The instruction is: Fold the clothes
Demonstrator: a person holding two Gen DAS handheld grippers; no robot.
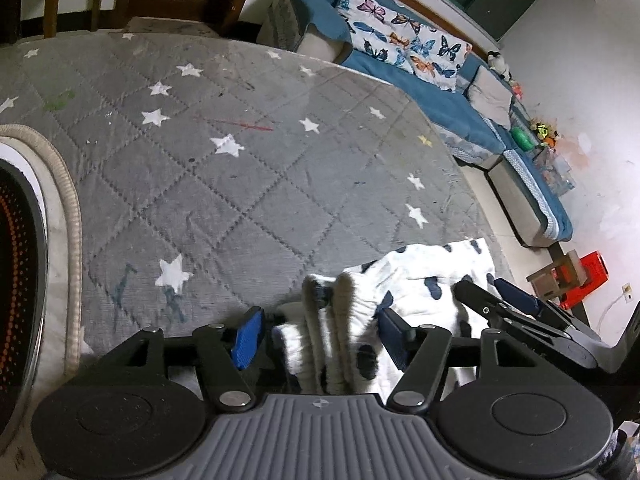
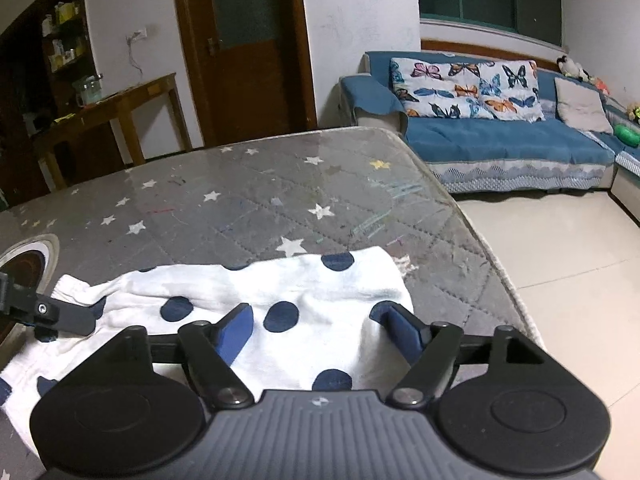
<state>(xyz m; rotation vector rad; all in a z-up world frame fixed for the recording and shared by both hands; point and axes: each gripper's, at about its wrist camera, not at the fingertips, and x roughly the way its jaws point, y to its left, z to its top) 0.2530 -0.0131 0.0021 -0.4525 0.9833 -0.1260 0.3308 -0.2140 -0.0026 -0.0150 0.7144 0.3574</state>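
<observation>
garment (image 2: 320, 304) lies on the table (image 2: 240, 208) near its right edge — sofa (image 2: 500, 140) behind, door (image 2: 244, 48) further left

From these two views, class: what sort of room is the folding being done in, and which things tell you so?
Most likely a home living room: a blue corner sofa with butterfly-print cushions, a brown wooden door, and a table under a grey quilted star-patterned cover holding the white navy-spotted garment.
</observation>
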